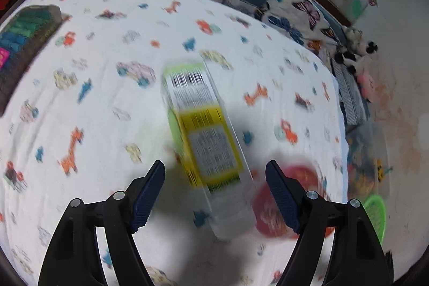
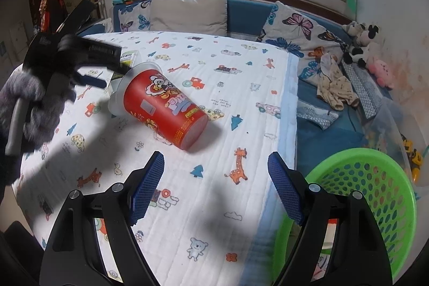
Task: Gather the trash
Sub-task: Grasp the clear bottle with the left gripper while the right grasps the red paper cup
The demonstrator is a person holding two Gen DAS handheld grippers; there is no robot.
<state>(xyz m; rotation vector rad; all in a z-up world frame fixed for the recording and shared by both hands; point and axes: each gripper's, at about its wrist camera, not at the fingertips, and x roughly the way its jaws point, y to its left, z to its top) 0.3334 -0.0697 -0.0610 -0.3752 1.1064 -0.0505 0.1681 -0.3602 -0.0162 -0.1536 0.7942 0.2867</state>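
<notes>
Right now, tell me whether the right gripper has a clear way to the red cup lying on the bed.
Probably yes. The right gripper is open, and only bare patterned sheet lies between it and the red cup, which is on its side. The left gripper hovers behind the cup's rim, not in the path.

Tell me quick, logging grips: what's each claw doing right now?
Left claw: open, holding nothing; yellow-green box lies ahead of it.
Right claw: open, empty; red cup lies beyond it.

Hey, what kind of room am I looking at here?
Most likely a child's bedroom: a bed with a cartoon-animal sheet, butterfly-print pillows along the window side, and stuffed toys piled in the corner.
</notes>
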